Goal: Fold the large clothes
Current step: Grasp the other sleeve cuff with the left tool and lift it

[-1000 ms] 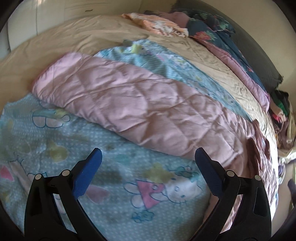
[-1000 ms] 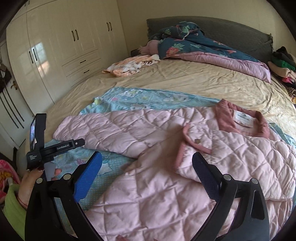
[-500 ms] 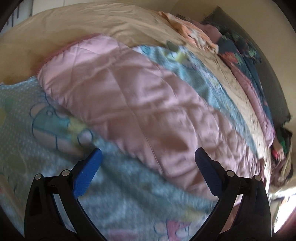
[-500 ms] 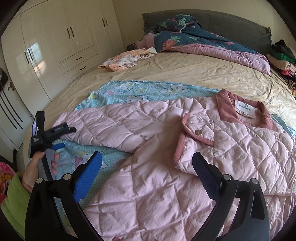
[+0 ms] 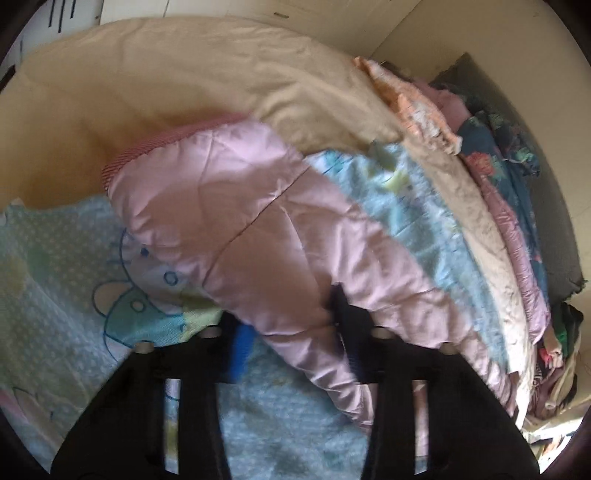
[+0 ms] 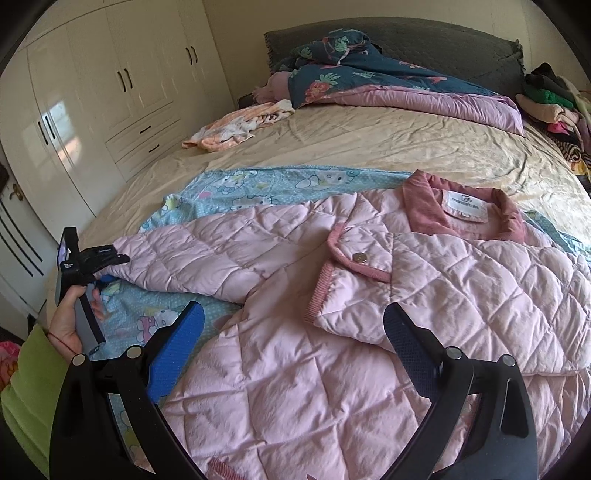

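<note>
Behind sleeve (image 5: 258,236), left tool (image 5: 291,332) fingertips hidden

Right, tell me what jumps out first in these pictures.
The pink jacket dominates, spread flat across the bed over a blue cartoon sheet. The left gripper is closing on its sleeve; the right gripper hangs open above the jacket's front.

A wide bed (image 6: 369,147) with a beige sheet fills the room. Cream wardrobes (image 6: 110,96) with dark handles and drawers line the left wall, catching a bright patch of window light. A dark grey headboard (image 6: 424,40) stands at the far end against a pale yellow wall (image 6: 236,33).
</note>
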